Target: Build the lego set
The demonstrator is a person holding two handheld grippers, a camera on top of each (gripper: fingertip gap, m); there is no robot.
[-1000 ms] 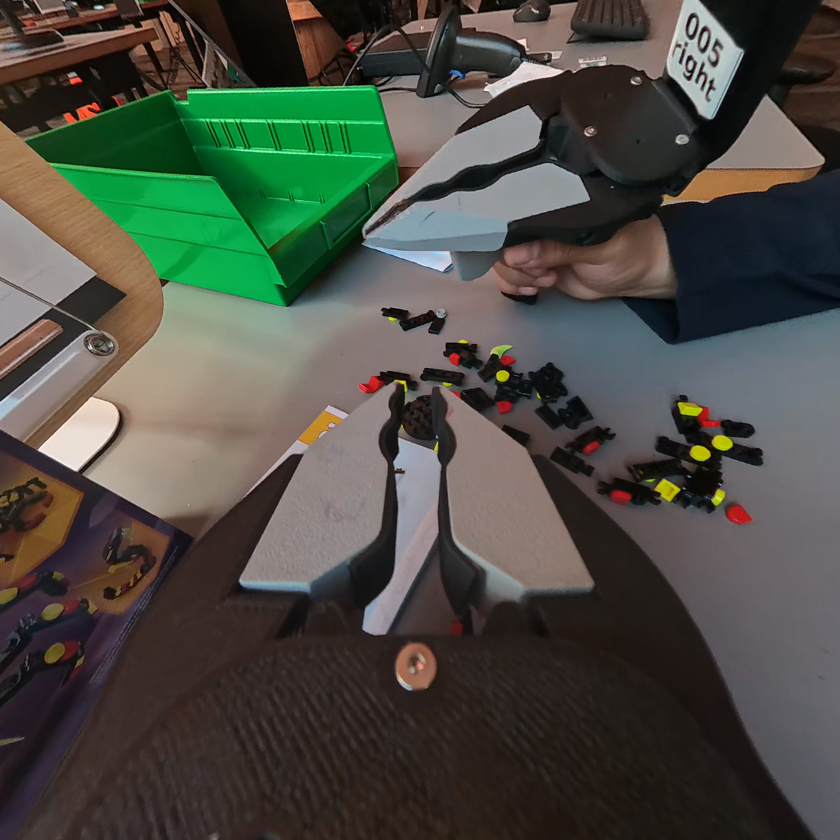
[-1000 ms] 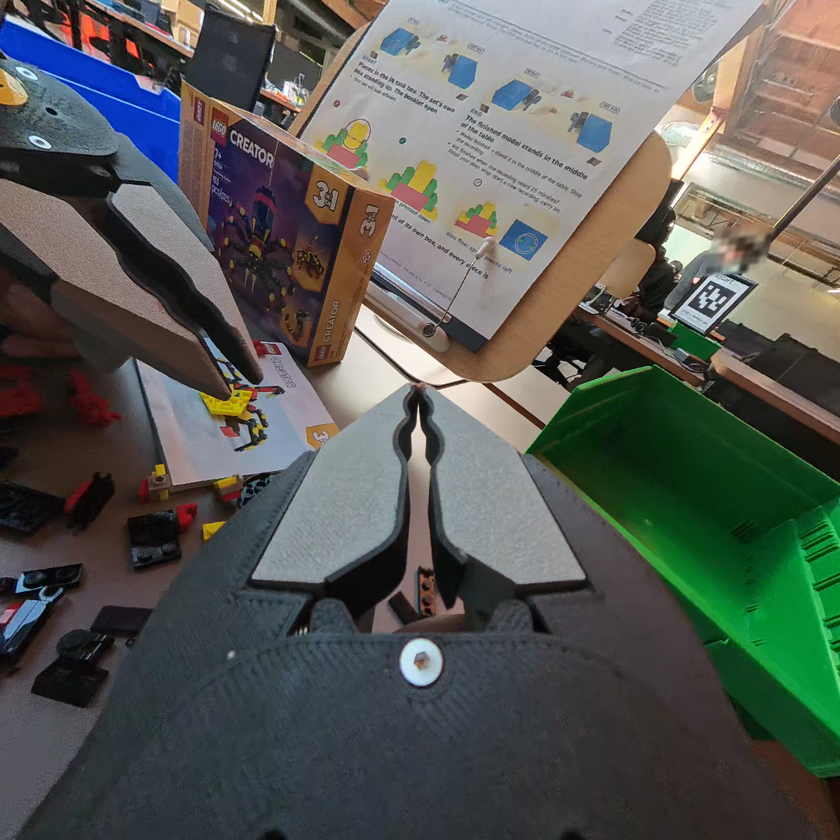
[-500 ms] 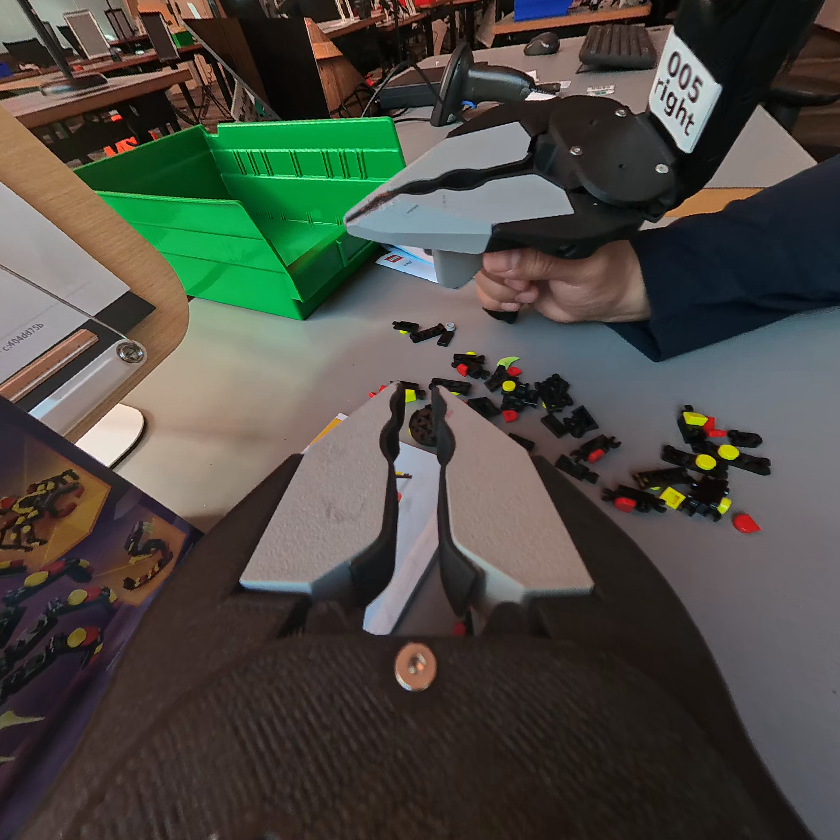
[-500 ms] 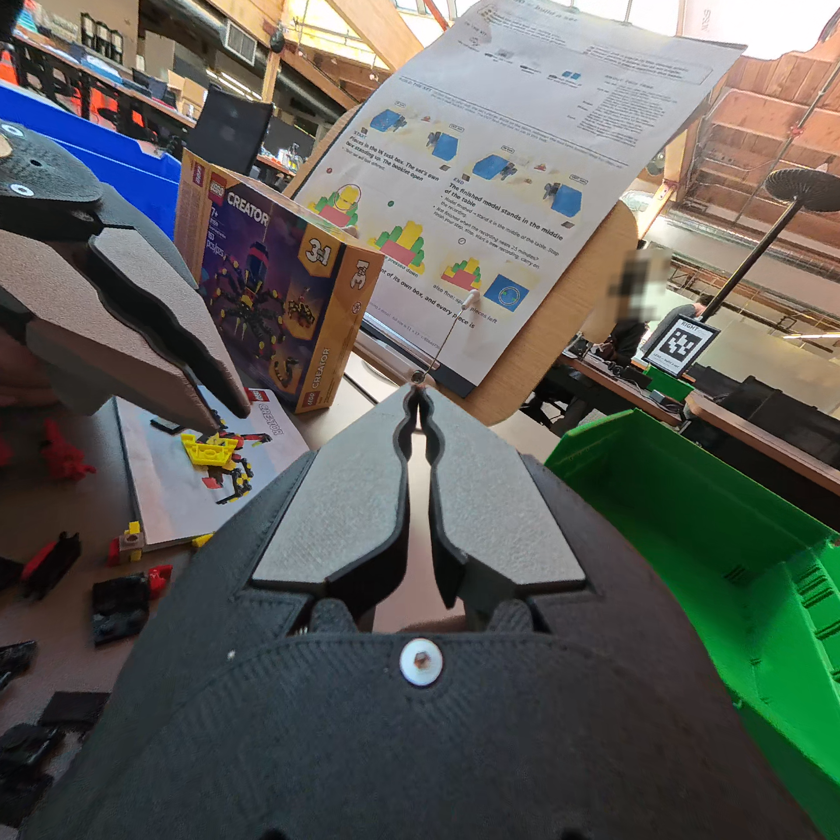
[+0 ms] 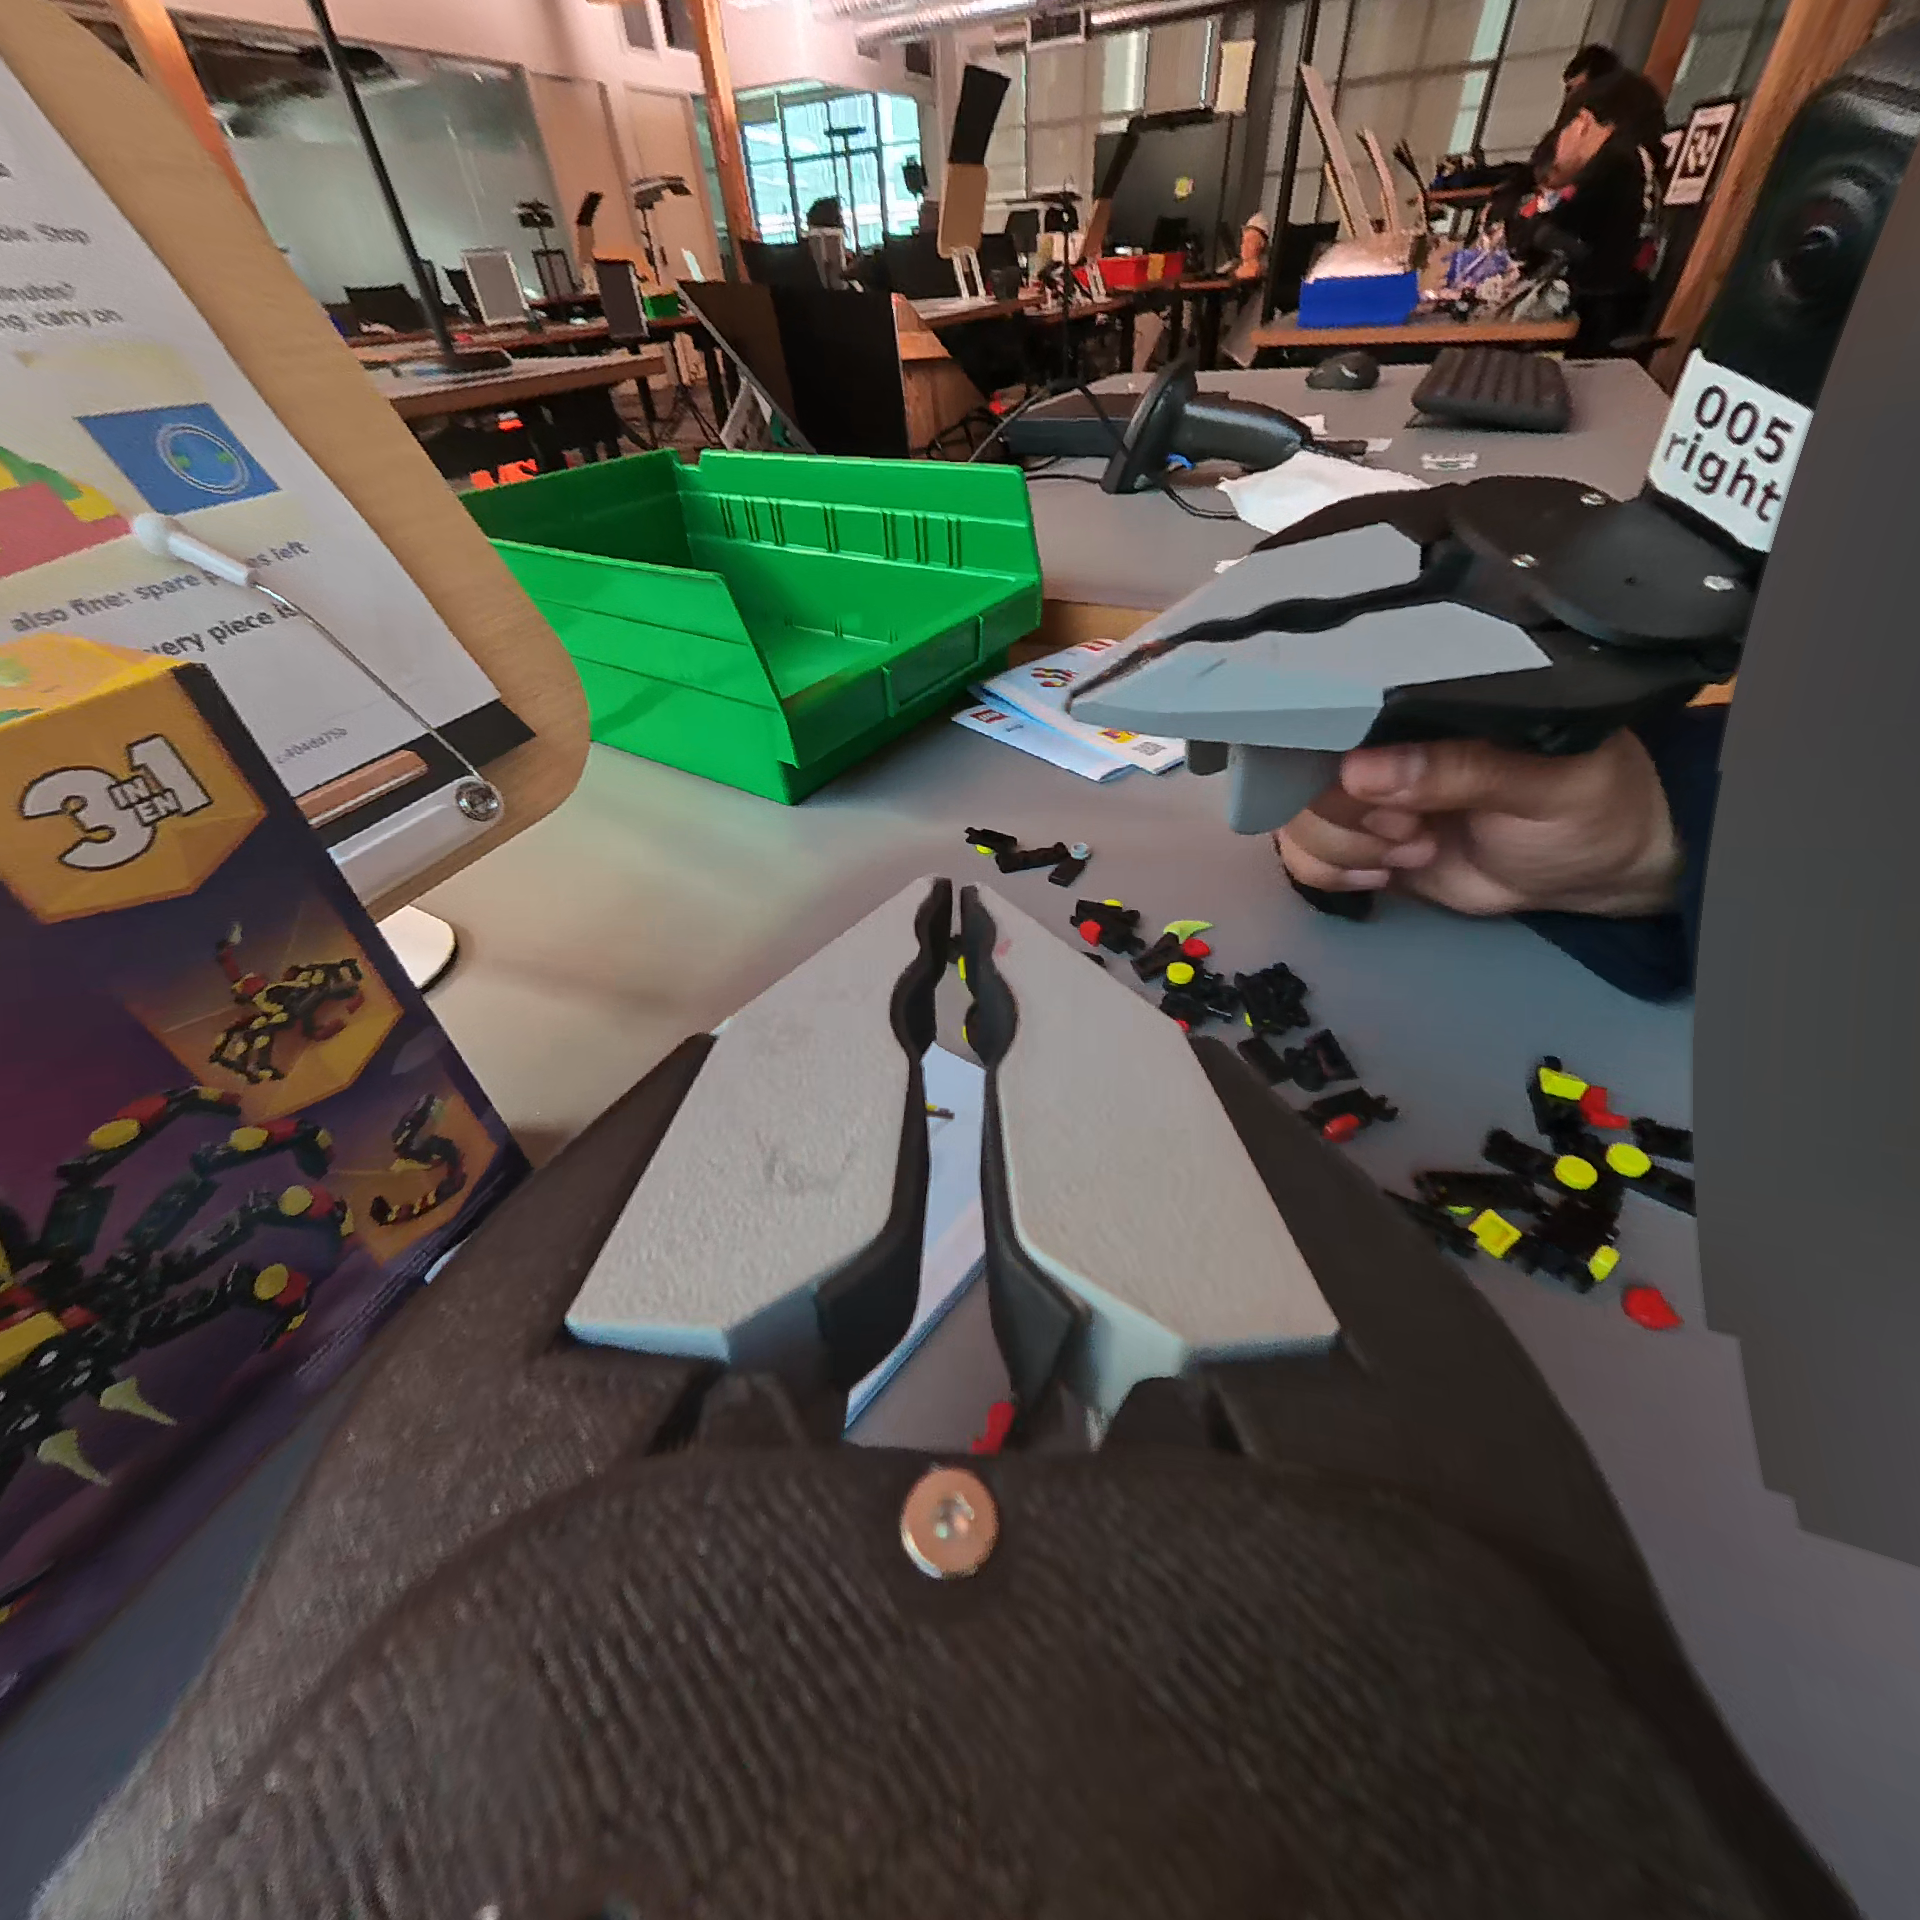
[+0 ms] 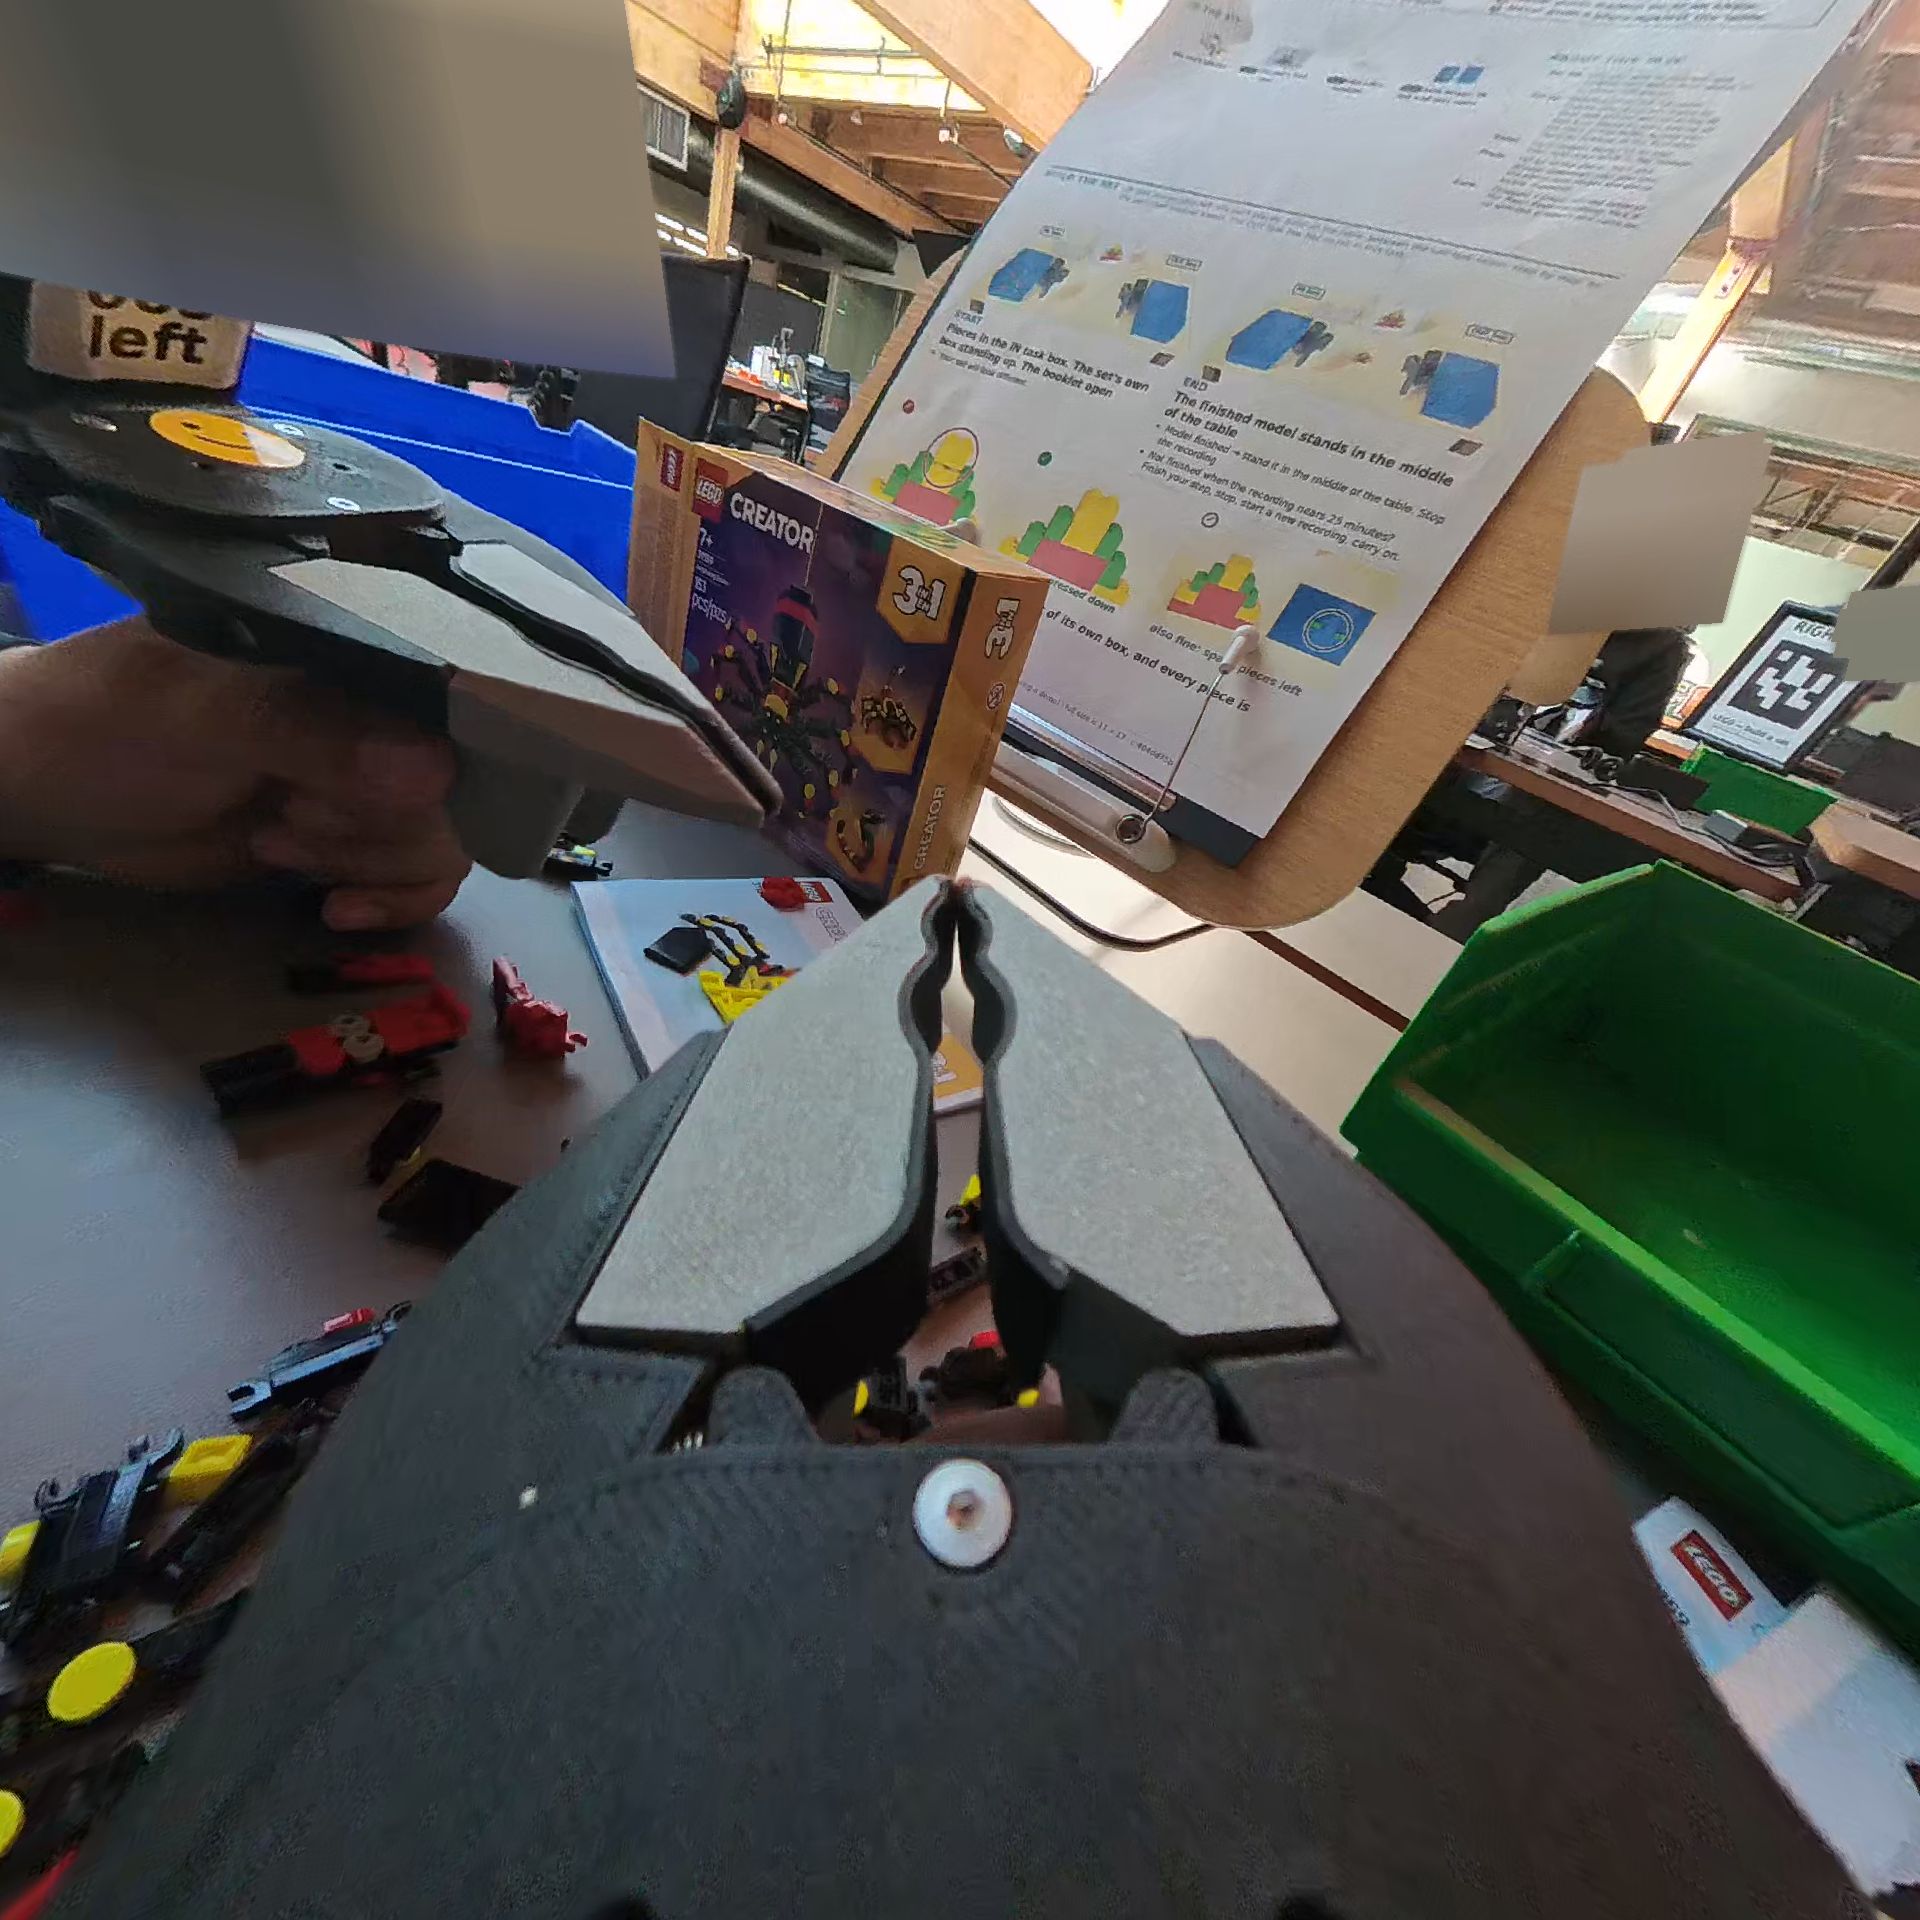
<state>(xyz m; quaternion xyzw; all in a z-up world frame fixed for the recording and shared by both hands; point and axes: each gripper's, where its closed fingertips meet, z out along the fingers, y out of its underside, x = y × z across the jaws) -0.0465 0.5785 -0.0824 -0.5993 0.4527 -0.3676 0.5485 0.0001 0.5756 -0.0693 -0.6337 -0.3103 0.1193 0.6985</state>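
Loose black, red and yellow Lego pieces [image 5: 1226, 987] lie scattered on the grey table [image 5: 675, 914], with a second cluster [image 5: 1558, 1195] further right. More pieces [image 6: 343, 1039] show in the right wrist view. My left gripper [image 5: 951, 894] is shut and hovers above the open booklet [image 6: 717, 956]; nothing shows between its tips. It also shows in the right wrist view [image 6: 769, 805]. My right gripper [image 6: 954, 891] is shut, held above the pieces, with nothing clearly in it. It also shows in the left wrist view [image 5: 1081, 696].
The purple and orange Lego box [image 5: 187, 1091] stands at the left, by a wooden board with an instruction sheet [image 6: 1299, 416]. An empty green bin [image 5: 790, 623] sits behind the pieces. Paper leaflets [image 5: 1070, 707] lie by the bin. People sit at far desks. Tip to tip, the grippers are about 6 cm apart.
My left gripper has tilted up and swung left, so the box now fills its left side. My right gripper has pulled back, and more pieces show beneath it. Both stay shut.
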